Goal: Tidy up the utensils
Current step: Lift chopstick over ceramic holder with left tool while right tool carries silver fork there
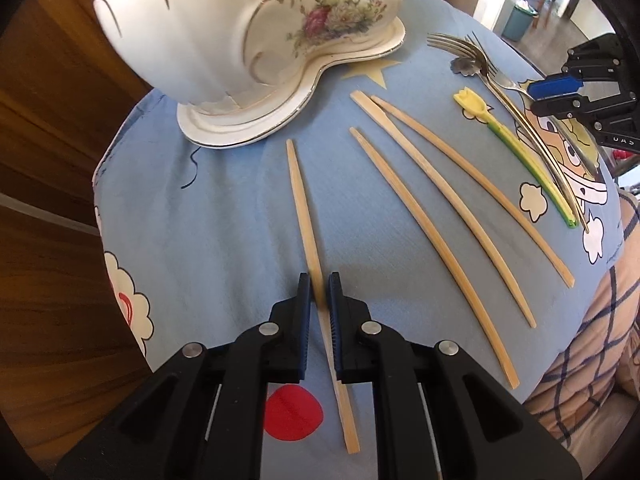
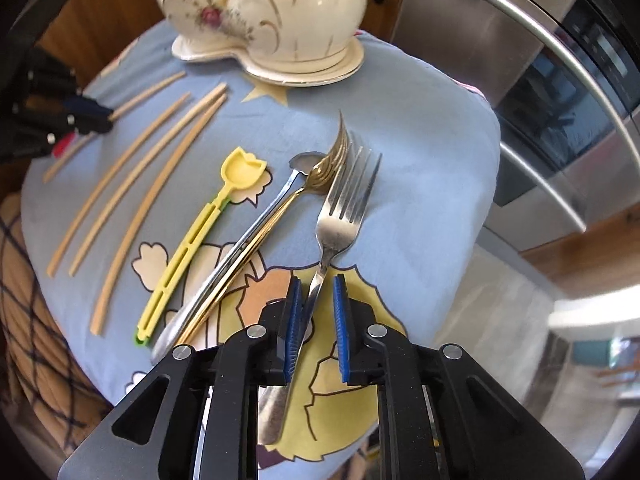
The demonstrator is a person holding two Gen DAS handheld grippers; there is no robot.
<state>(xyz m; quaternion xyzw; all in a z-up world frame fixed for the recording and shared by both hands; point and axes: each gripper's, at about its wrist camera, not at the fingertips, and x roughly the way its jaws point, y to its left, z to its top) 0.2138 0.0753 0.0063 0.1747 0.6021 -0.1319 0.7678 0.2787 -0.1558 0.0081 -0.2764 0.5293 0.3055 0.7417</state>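
Working on a blue cloth (image 1: 224, 208) with a flowered pot (image 1: 224, 20) at the far edge; utensils lie in loose rows in front of it.

Left gripper (image 1: 319, 292) points steeply down, its fingers drawn almost together around the leftmost chopstick (image 1: 300, 184), pinching it low on its length. That stick lies apart from the other three (image 1: 420, 216), which fan out to its right.

Right gripper (image 2: 316, 300) straddles the handle of the silver fork (image 2: 340, 216). Fingers slightly spread: the handle lies against one pad, with a clear gap to the other, so there is no grip. Fork rests on the cloth, its tines touching the gold fork (image 2: 256, 232) and near a spoon (image 2: 208, 284); a yellow scoop (image 2: 188, 248) lies just beside those.

Step, as judged: sorting like with like.
- Chopstick: the grip is off-centre, so expect the long end to droop. Lift slowly and lay it parallel beside the three.
- Fork: centre the handle between the pads before closing, or it may twist out.
- Draw the fork clear of the gold tines to avoid dragging them.
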